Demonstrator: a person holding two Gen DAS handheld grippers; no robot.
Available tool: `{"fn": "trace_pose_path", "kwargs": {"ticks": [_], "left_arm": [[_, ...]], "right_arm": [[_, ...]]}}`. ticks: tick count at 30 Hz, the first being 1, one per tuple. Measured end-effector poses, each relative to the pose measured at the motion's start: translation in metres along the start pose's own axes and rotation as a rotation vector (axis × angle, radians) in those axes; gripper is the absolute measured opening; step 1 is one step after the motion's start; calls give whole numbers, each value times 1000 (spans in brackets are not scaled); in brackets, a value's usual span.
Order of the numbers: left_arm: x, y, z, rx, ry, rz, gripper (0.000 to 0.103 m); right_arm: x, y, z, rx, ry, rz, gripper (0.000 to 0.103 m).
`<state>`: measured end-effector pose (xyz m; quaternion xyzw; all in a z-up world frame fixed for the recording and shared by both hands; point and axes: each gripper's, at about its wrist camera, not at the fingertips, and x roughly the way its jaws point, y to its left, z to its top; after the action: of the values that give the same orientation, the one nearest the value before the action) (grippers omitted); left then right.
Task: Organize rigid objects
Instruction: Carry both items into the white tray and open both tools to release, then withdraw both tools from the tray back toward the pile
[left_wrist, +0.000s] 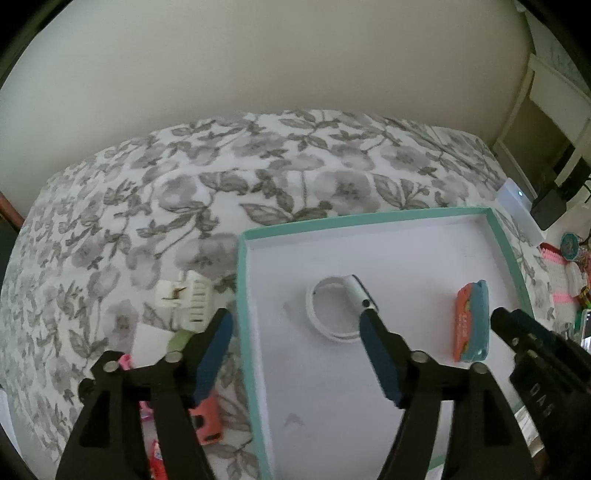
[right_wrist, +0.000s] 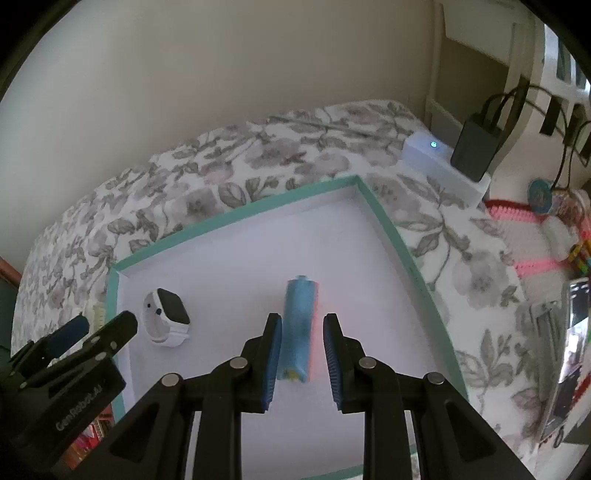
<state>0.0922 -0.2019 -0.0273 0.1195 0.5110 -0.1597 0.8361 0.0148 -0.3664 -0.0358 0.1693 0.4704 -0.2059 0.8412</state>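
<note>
Left tongs (left_wrist: 295, 328) wide above white watch (left_wrist: 341, 308) in tray (left_wrist: 369, 218) — right tongs (right_wrist: 301, 354) narrow, empty.

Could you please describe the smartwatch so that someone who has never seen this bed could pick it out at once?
On the flowered bedspread lies a shallow teal-rimmed box lid with a white floor. The smartwatch stands in its left half, apart from the blue and orange case to its right. It alone has a white looped strap and a dark square screen.

A teal-rimmed white tray (left_wrist: 369, 218) on grey-flowered white bedding (left_wrist: 184, 192); inside, a white-strapped black-faced watch (right_wrist: 166, 321) and, at three o'clock, a blue-and-coral case (left_wrist: 472, 325).
</note>
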Motion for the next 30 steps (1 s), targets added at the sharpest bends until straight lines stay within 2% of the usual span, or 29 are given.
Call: {"fn": "trace_pose_path", "kwargs": {"ticks": [4, 5, 7, 9, 11, 16, 21, 27, 30], "left_arm": [[-14, 13, -4, -18, -32, 16, 81], [-19, 17, -5, -29, -45, 20, 87], [-27, 25, -8, -46, -68, 25, 93], [-36, 31, -12, -49, -93, 39, 93], [-44, 38, -18, -47, -114, 62, 97], [-59, 54, -35, -61, -134, 57, 98], [-71, 73, -52, -106, -159, 40, 98], [-84, 108, -68, -198, -197, 18, 98], [-89, 124, -73, -240, -218, 35, 98]], "right_arm": [[-9, 3, -3, -22, -10, -20, 25], [-10, 4, -5, -28, -11, -24, 25], [-15, 9, -9, -49, -18, -37, 29], [-20, 14, -14, -74, -27, -51, 48], [-25, 19, -20, -91, -35, -47, 55], [-35, 29, -33, -118, -49, -43, 66], [-47, 30, -42, -113, -77, -34, 85], [-57, 29, -53, -90, -97, 4, 103], [-62, 34, -56, -105, -120, 2, 103]]}}
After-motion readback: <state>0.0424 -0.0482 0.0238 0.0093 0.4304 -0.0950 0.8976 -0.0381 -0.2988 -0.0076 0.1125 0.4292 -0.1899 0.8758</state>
